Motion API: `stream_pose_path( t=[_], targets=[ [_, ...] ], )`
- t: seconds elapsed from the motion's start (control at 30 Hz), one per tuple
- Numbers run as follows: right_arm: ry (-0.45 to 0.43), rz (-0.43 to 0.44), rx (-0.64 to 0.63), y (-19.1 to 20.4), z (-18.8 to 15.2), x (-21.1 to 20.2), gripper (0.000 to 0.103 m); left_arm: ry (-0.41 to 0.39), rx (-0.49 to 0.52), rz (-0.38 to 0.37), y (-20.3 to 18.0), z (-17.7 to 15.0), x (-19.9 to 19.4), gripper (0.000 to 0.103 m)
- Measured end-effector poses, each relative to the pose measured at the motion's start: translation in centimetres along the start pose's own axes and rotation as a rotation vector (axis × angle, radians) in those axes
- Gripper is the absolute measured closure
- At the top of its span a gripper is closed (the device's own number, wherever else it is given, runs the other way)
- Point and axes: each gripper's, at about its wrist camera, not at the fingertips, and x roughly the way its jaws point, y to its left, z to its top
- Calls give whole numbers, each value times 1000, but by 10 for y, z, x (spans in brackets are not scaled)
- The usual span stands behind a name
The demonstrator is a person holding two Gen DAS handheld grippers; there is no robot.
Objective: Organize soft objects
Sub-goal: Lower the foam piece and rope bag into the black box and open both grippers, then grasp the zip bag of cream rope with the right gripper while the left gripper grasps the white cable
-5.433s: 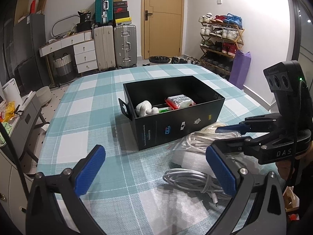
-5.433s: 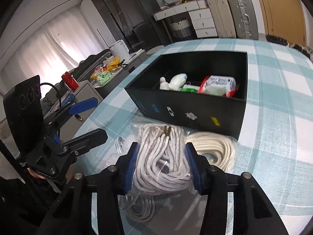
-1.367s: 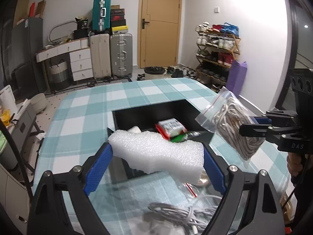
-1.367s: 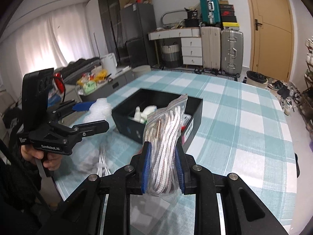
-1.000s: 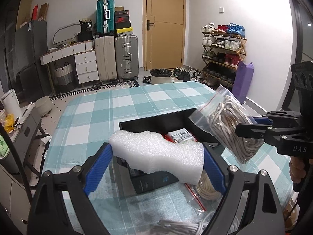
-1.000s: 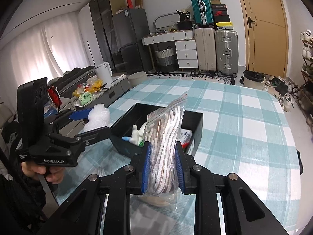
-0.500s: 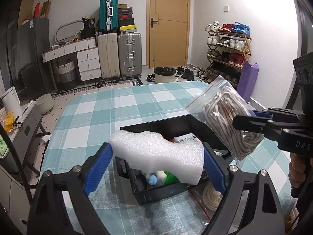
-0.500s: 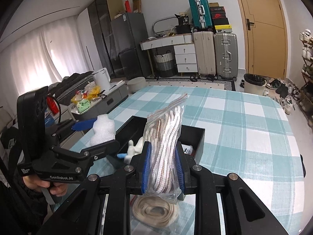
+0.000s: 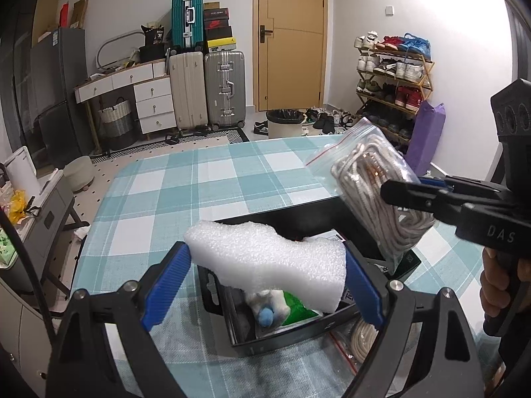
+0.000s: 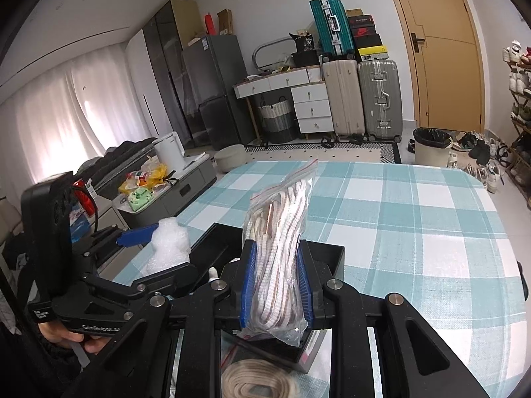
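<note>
Both grippers have carried their loads from the near table edge to above the black box (image 9: 298, 328) since the earlier frames, when foam and bag lay on the checked tablecloth (image 9: 186, 192).

Left to right, seen from the left wrist:
- Left gripper (image 9: 265, 277): jaws spread wide, blue pads pressing on the two ends of a white foam block (image 9: 265, 258). Block's long axis runs crosswise, pad to pad, roughly level; its thicker end sits at the right pad. It hangs over the near part of the box.
- Box interior under the foam: a small white plush with a blue ball (image 9: 267, 311) and a green packet (image 9: 295, 308).
- Coiled cream rope (image 9: 361, 336) on the table just beside the box's near right corner.
- Right gripper (image 10: 275, 285): jaws clenched on a clear zip bag of rope (image 10: 278, 248). Bag's long axis stands near upright; red zip seal points up and away, bottom hangs below the pads. From the left wrist the bag (image 9: 375, 192) tilts, seal toward upper left, over the box's right side.
- A person's hand (image 9: 501, 285) holds the right gripper's handle.
</note>
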Motion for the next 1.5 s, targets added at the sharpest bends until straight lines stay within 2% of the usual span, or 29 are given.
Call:
stream_pose_path(
  t=[0.5, 0.73, 0.8, 0.93, 1.0, 1.07, 1.2, 1.3, 1.5],
  targets=[
    [192, -3, -113, 4, -15, 54, 80, 59, 69, 19, -12, -7, 32, 13],
    [231, -22, -124, 1, -18, 66, 77, 71, 139, 62, -23, -10, 35, 11],
    [217, -39, -130, 1, -17, 63, 63, 86, 127, 51, -21, -8, 33, 10],
    [144, -49, -106, -4, -15, 40, 46, 80, 105, 25, -18, -9, 23, 4],
    [115, -61, -90, -7, -15, 26, 23, 72, 102, 20, -16, -10, 18, 3],
    [83, -79, -63, -11, -18, 11, 10, 60, 93, 16, -16, -12, 10, 2],
    [52, -103, -11, -18, -28, -11, 1, 34, 56, 6, -13, -20, -7, 0],
    [55, -102, 9, -17, -42, -22, 1, 17, 24, -12, -11, -31, -22, 0],
    [92, -113, -30, -1, -68, -29, 1, 6, 29, -19, -14, -50, -40, 0]
  ],
)
